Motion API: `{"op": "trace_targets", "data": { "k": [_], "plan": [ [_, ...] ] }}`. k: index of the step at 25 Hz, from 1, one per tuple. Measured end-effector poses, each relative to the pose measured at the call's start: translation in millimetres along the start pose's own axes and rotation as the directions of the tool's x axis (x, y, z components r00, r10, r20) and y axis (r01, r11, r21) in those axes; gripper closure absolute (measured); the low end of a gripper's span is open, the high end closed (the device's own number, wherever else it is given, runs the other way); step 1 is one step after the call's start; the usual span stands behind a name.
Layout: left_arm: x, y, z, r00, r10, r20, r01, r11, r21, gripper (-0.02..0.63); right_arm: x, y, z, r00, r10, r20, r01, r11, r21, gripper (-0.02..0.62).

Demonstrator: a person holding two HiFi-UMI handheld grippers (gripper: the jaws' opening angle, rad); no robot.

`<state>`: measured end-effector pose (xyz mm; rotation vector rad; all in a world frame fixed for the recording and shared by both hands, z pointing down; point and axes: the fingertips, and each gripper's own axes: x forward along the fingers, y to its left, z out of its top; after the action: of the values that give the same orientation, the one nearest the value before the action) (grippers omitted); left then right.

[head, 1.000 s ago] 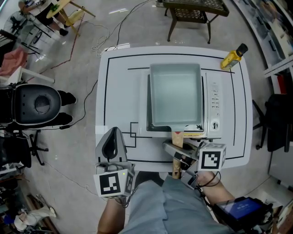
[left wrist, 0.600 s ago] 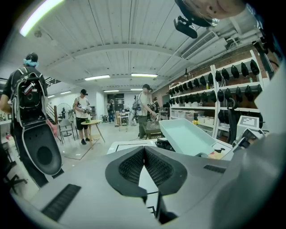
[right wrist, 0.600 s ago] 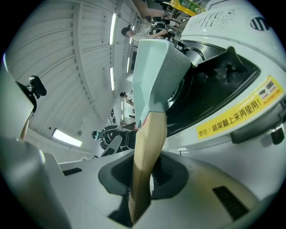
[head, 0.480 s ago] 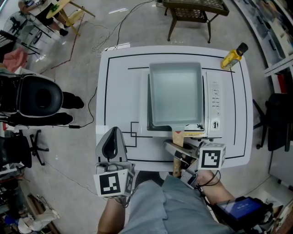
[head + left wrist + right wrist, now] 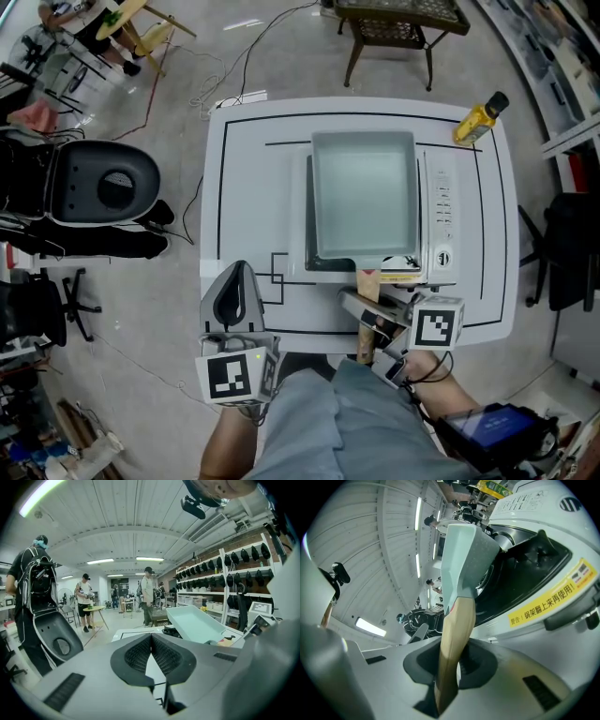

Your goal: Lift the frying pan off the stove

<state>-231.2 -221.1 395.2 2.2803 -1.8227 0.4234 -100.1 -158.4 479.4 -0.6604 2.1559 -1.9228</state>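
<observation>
On stove [image 5: 441,216], frying pan [image 5: 364,192], right tongs [image 5: 450,667] just closed onto handle [image 5: 453,634], left tongs [image 5: 151,639] shut

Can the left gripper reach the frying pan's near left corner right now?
Probably yes. Only bare table and the stove's edge lie between the left gripper and the frying pan's near left corner. Its jaws are together, so they'd have to open first.

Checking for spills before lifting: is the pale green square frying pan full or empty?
Empty: the pan shows a bare floor in the head view.
</observation>
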Motion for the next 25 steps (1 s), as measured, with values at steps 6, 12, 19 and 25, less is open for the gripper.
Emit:
{"op": "trace_targets", "data": {
  "k": [6,12,19,25],
  "plan": [
    [2,-2,5,1.000,-0.024,0.005,0.024,1.000,0.015,0.588,-1,6,8,0.999,-0.009,0.031,0.009,1.000,0.001,0.511],
    [11,-21,9,0.997,-0.076,0.025,0.075,0.997,0.035,0.588,-8,12,20,0.998,-0.002,0.064,0.004,1.000,-0.030,0.511],
    [7,-34,36,0.982,-0.171,0.075,0.168,0.985,0.043,0.588,-17,53,29,0.986,0.038,0.162,-0.032,0.999,-0.041,0.511],
    [7,-84,52,0.953,-0.268,0.140,0.261,0.963,0.066,0.588,-74,59,45,0.963,-0.010,0.271,0.034,0.996,-0.083,0.509]
  ]
}}
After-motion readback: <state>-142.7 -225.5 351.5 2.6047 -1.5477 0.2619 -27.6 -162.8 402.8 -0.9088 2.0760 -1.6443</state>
